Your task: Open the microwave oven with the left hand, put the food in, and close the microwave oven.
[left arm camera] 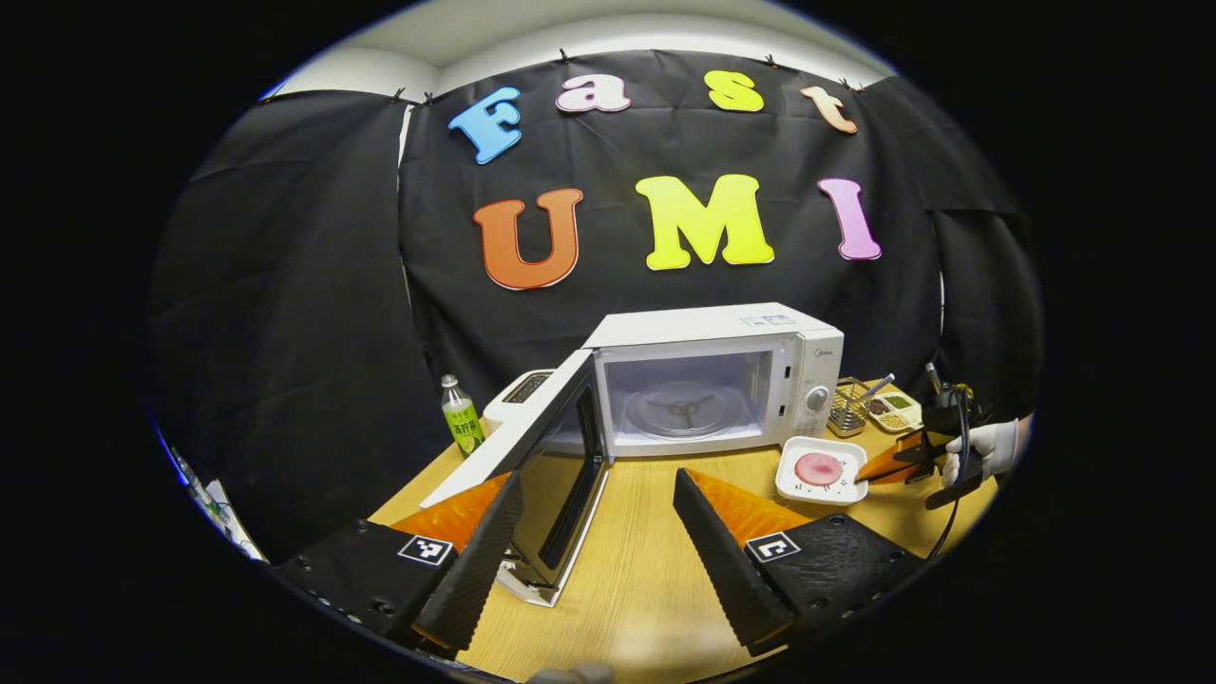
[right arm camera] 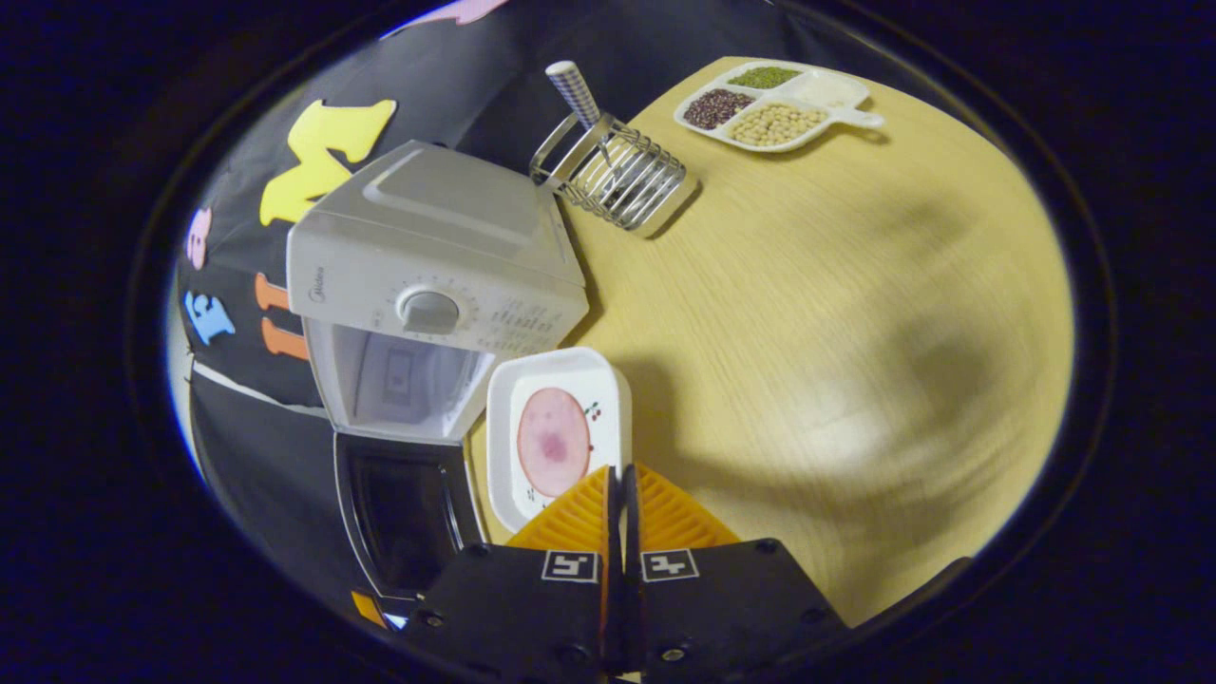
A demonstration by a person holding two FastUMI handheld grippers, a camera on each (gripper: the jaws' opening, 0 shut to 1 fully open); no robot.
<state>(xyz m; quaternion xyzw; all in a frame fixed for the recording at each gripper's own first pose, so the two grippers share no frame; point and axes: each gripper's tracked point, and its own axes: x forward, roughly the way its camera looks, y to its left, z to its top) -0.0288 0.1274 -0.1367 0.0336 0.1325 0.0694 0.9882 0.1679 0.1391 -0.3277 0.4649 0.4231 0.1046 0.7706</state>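
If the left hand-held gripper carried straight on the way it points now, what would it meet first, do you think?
Probably the microwave oven: its open cavity lies straight ahead between the spread fingers of the left hand-held gripper. The open door stands beside the left finger, though depth is unclear.

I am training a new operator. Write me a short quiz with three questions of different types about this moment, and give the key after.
1. True or false: the microwave door is open.
2. What does the right gripper pinch? A) the wire rack B) the rim of the white plate with the food C) the green bottle
3. Fill in: the left gripper is ____, with nothing between its fingers.

Key:
1. True; the chamber of the microwave shows, with its turntable bare.
2. B; the plate sits on the table in front of the microwave.
3. open
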